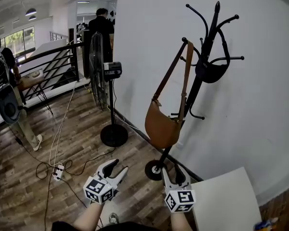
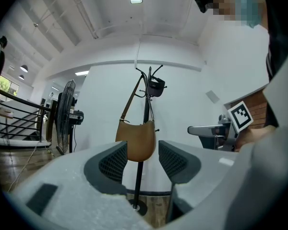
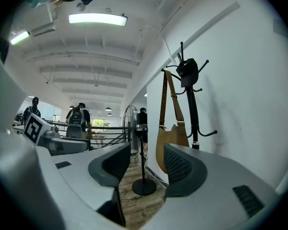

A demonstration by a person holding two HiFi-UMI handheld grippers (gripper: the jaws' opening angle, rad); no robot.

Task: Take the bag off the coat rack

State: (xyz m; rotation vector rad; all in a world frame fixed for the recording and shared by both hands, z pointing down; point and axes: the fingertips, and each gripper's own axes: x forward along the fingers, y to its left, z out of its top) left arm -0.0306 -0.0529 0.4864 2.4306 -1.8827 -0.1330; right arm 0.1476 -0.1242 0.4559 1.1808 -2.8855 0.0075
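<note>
Head view | tan leather crescent shoulder bag (image 1: 161, 125) hangs by strap on black metal coat rack (image 1: 203, 66) | left gripper (image 1: 118, 167), right gripper (image 1: 175, 171) face rack, well apart from bag | both jaws spread, nothing between

Smooth tan leather-look bag (image 1: 161, 126), black metal coat rack (image 1: 210, 35), matt wood-plank floor (image 1: 82, 138).

I held my 2 grippers level, side by side, pointed at the coat rack (image 1: 210, 30). My left gripper (image 1: 117, 167) sat left of its foot, my right gripper (image 1: 175, 173) right of it. Both jaws stood wide apart, gripping nothing.
</note>
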